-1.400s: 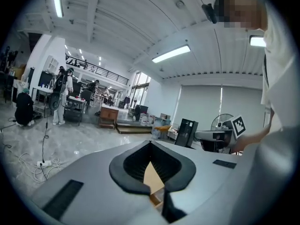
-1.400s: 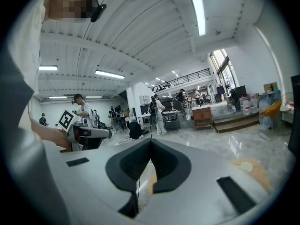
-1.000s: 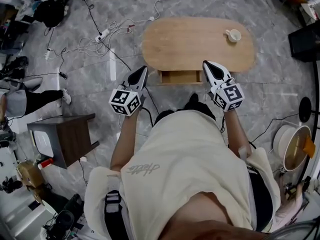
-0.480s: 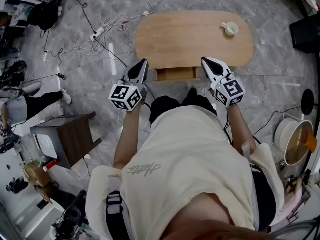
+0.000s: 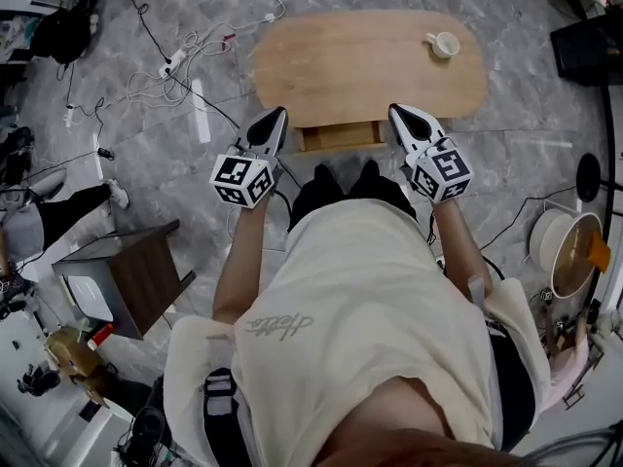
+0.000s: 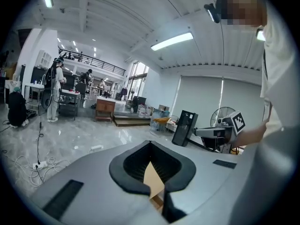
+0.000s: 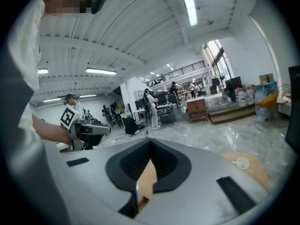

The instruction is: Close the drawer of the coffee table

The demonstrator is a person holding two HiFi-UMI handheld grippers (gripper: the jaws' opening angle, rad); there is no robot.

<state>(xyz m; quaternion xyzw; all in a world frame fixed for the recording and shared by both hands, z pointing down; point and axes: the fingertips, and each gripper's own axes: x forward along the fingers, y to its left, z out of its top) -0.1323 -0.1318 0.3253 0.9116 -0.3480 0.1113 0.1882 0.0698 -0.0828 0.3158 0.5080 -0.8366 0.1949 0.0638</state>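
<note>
An oval wooden coffee table (image 5: 370, 61) stands on the grey floor ahead of me. Its drawer (image 5: 339, 136) sticks out a little from the near edge. My left gripper (image 5: 278, 115) hangs just left of the drawer, near the table's edge, jaws shut and empty. On the drawer's other side my right gripper (image 5: 396, 113) is likewise shut and empty. Neither visibly touches the drawer. In the left gripper view, light wood (image 6: 153, 182) shows through the slit between the pads. The right gripper view catches the tabletop (image 7: 258, 170) with a white cup (image 7: 242, 162).
A white cup (image 5: 441, 44) sits on the table's far right. Cables and a power strip (image 5: 167, 66) lie on the floor to the left. A dark side table (image 5: 127, 275) stands at my left, a white pot (image 5: 569, 251) at my right, a black box (image 5: 589, 52) beyond it.
Both grippers have edged forward toward the table's near edge, still flanking the drawer. The drawer sticks out about as much as before.
</note>
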